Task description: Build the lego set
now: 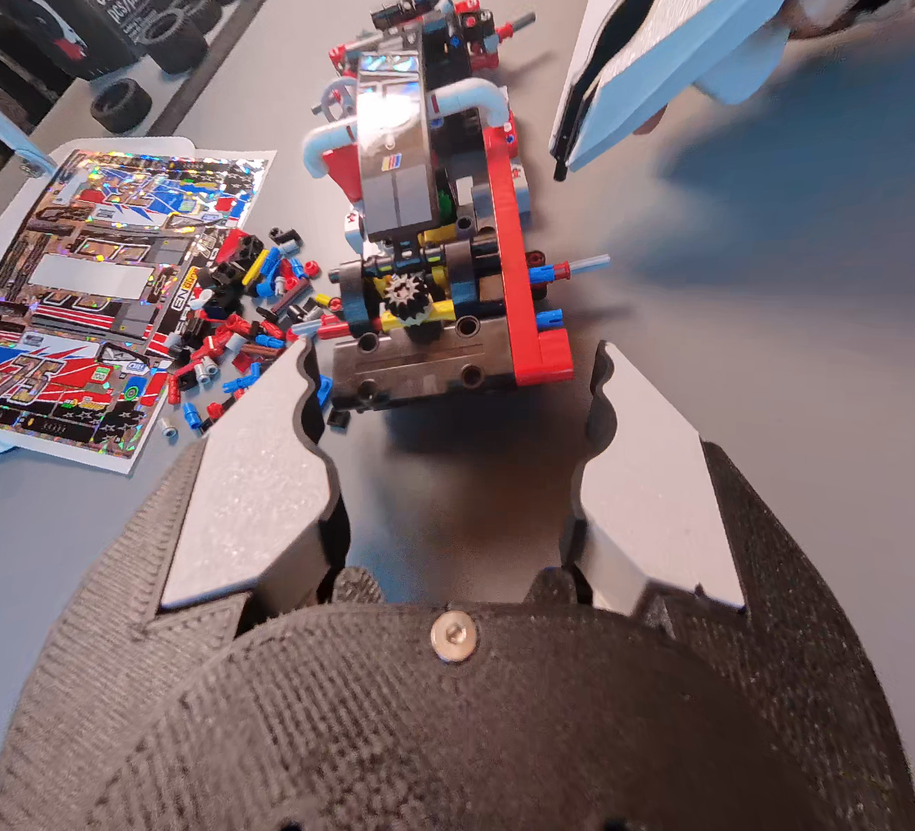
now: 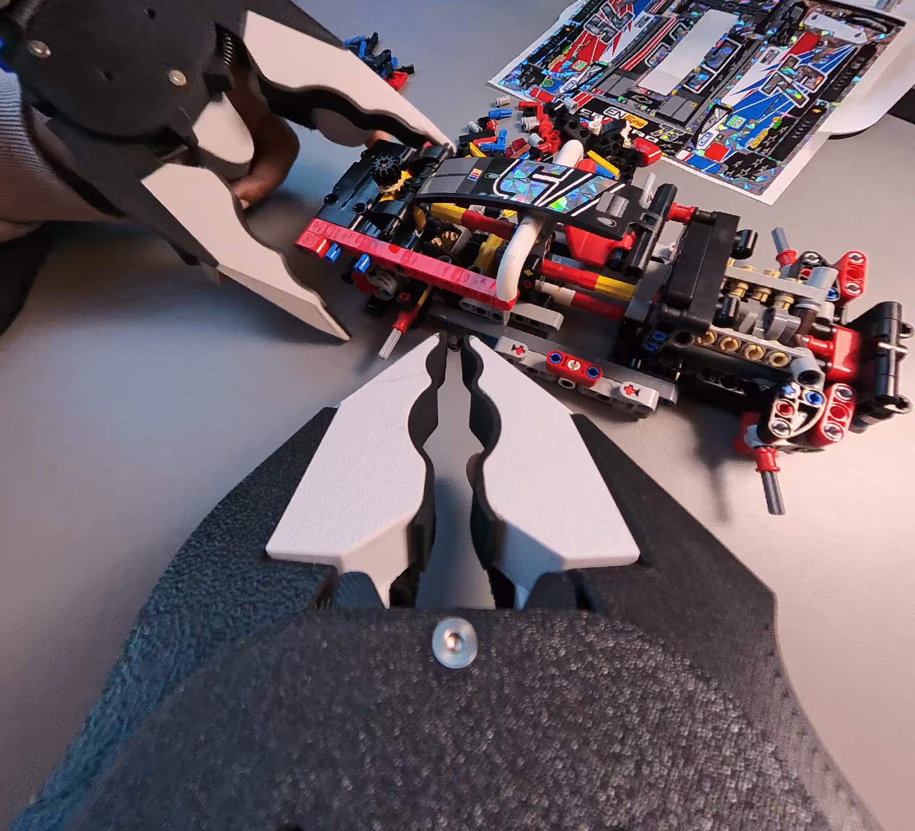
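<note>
Grey-fingered right gripper (image 2: 451, 346) pinches a tiny dark piece at the near side of the half-built red-and-black lego car (image 2: 569, 262) on the grey desk (image 2: 148, 411), seemingly to fit it. Left gripper (image 1: 453, 361), spread, brackets the car's end. Farther lie loose small pieces (image 1: 247, 312) and a holographic sticker sheet (image 1: 99, 287); only the left view shows black tyres (image 1: 121, 105).
</note>
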Tool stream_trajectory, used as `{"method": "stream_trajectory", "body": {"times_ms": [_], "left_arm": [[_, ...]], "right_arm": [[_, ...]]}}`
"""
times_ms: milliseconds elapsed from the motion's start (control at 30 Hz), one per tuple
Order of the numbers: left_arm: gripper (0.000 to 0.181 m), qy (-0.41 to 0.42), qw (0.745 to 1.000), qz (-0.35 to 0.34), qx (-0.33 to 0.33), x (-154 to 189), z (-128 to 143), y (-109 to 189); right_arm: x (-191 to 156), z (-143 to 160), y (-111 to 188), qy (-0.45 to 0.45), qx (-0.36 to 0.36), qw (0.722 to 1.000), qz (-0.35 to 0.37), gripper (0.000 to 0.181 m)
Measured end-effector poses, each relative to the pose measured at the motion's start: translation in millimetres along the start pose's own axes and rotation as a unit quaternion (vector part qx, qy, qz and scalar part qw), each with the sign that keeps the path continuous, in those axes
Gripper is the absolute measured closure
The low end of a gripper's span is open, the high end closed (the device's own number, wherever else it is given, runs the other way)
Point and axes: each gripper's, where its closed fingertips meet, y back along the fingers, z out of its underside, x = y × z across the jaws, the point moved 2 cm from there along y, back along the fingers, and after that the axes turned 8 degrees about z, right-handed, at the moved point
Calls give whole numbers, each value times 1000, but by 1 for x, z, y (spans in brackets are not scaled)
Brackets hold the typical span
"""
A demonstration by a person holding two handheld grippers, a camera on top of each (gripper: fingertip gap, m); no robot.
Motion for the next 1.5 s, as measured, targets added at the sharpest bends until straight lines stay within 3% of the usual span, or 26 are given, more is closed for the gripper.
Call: {"method": "stream_trajectory", "body": {"times_ms": [100,267,533,700,900,1000,1133,1367,1500], "left_arm": [[82,-14,1000,-5,-3,-4,-3,-4],[84,24,1000,-3,-8,-4,-3,-3],[86,106,994,18,22,-2,-9,1],[86,141,989,36,40,-1,-12,5],[86,266,953,112,93,10,-23,15],[86,331,925,146,118,15,-29,21],[85,360,906,183,129,22,-33,26],[82,267,946,159,98,31,-24,21],[94,171,981,78,48,25,-11,14]], "right_arm": [[-1,2,1,-1,-1,1000,-5,179],[-3,7,1,9,-8,1000,-11,179],[-18,16,-9,119,-21,993,-7,178],[-24,6,-17,150,1,989,-7,178],[-36,-14,4,27,77,989,-122,179],[-40,-21,14,1,113,983,-146,179],[-43,-29,24,-7,154,976,-156,179],[-42,-37,25,-25,179,971,-155,179],[-41,-42,23,-30,190,970,-149,179]]}}
